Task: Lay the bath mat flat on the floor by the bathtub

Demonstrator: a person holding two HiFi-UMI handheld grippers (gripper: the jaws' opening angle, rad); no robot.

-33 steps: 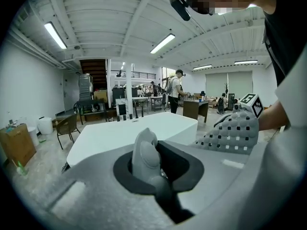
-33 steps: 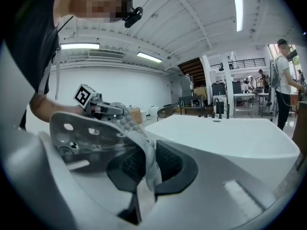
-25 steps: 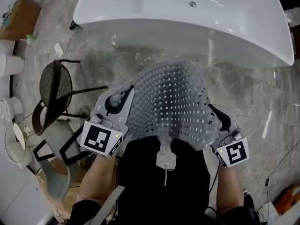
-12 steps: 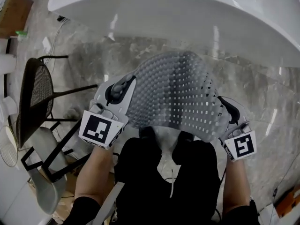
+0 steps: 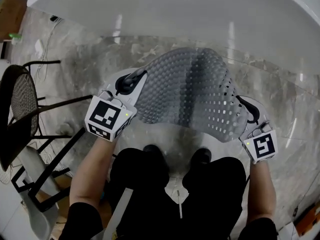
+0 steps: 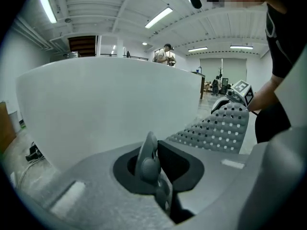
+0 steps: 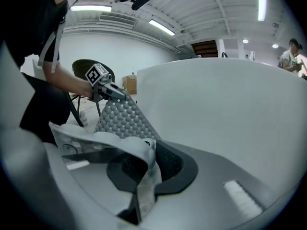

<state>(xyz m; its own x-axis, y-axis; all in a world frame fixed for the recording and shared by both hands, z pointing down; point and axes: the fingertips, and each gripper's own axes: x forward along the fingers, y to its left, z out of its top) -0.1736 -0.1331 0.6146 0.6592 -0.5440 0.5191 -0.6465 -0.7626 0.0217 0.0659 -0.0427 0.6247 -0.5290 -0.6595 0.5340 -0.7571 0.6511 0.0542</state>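
Observation:
A grey, bumpy bath mat (image 5: 192,91) with rows of small holes hangs stretched between my two grippers, arched above the marble floor in front of the white bathtub (image 5: 165,9). My left gripper (image 5: 131,82) is shut on the mat's left edge, and the pinched edge (image 6: 148,159) shows between its jaws. My right gripper (image 5: 246,109) is shut on the right edge, where a fold of mat (image 7: 146,169) sits between the jaws. The tub wall (image 6: 105,104) stands close ahead of both grippers, and it also fills the right gripper view as the tub wall (image 7: 230,114).
A black mesh chair (image 5: 22,109) and a grey seat (image 5: 37,189) stand at the left on the grey marble floor (image 5: 290,109). A cardboard box (image 5: 10,9) lies at the far left. The person's dark shoes (image 5: 155,154) are just behind the mat. People stand in the distance (image 6: 165,54).
Both grippers have carried the mat forward, closer to the tub, which now fills the top of the head view. The chair has slid toward the left edge. Both grips are unchanged.

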